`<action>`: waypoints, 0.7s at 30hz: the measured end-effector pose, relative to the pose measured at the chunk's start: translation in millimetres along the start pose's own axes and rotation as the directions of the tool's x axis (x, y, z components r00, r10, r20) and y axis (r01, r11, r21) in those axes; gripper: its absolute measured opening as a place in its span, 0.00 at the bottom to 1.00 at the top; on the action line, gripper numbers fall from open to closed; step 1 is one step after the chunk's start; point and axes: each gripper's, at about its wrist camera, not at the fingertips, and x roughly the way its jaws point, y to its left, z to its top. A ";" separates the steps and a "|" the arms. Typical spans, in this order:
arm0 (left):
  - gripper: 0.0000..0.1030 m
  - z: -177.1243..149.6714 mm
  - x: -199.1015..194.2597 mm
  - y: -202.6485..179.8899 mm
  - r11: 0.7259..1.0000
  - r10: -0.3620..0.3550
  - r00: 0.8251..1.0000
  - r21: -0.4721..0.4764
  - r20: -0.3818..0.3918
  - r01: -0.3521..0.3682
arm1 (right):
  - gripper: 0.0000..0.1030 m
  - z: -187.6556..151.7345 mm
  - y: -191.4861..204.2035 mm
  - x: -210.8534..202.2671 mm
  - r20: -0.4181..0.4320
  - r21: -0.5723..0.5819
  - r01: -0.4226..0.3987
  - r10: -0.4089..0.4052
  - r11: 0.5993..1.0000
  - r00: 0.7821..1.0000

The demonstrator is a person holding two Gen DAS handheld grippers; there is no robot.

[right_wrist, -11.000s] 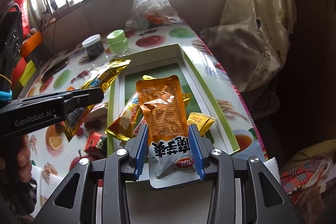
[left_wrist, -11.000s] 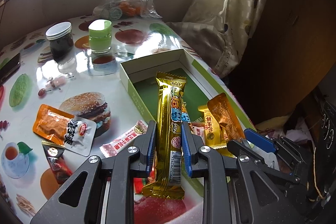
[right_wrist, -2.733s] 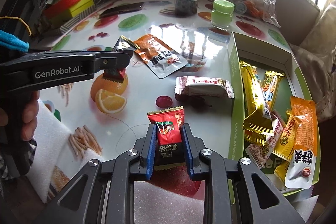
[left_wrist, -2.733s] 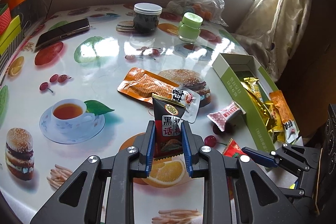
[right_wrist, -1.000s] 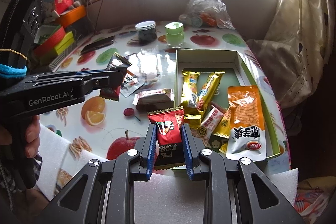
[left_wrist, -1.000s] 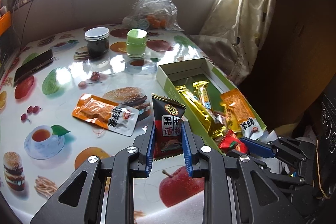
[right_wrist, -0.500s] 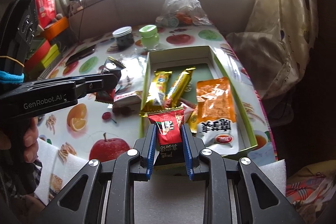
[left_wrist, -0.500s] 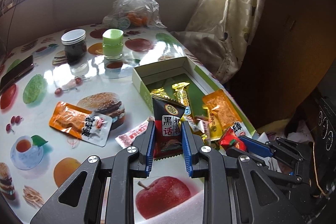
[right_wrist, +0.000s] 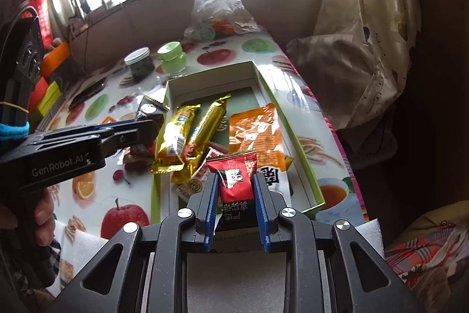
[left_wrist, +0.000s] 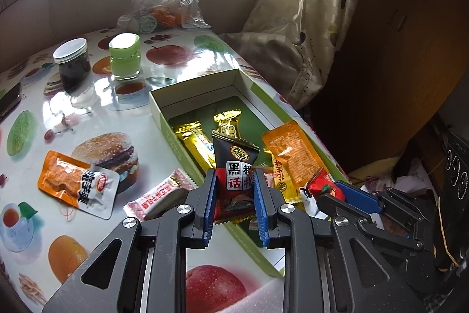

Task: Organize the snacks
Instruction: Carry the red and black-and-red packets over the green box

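The left gripper (left_wrist: 235, 189) squeezes a black and red snack packet (left_wrist: 234, 166) and the right gripper (right_wrist: 235, 195) squeezes a red snack packet (right_wrist: 236, 181), both above the green cardboard box (right_wrist: 304, 163) just ahead.

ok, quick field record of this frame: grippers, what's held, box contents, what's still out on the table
left gripper: shut on black snack packet, beside the box wall
right gripper: shut on red snack packet, over the box's near end
green box: two gold bars, orange pouch, small packets
table: second orange pouch, pink-white candy, dark jar, green jar
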 end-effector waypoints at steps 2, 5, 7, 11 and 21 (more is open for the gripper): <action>0.24 0.4 3.5 -1.6 1.000 -0.006 1.000 0.005 -0.004 0.006 | 0.22 -0.3 -3.2 1.6 0.001 0.009 0.010 -0.010 1.000 1.000; 0.24 0.1 11.6 -5.3 1.000 -0.011 1.000 0.013 -0.020 0.011 | 0.22 0.1 -8.5 6.0 -0.001 0.027 0.025 -0.025 0.999 1.000; 0.24 -0.6 16.7 -7.3 1.000 -0.009 1.000 0.016 -0.030 0.010 | 0.22 0.3 -12.2 9.0 0.000 0.038 0.034 -0.034 0.999 0.999; 0.24 -1.9 25.2 -9.8 1.000 -0.008 0.999 0.022 -0.041 0.009 | 0.21 1.4 -14.8 16.0 -0.007 0.036 0.056 -0.056 0.998 0.998; 0.24 -0.7 32.2 -12.2 1.000 -0.001 0.999 0.028 -0.043 0.002 | 0.21 7.9 -19.2 25.7 0.004 0.038 0.075 -0.076 0.996 0.997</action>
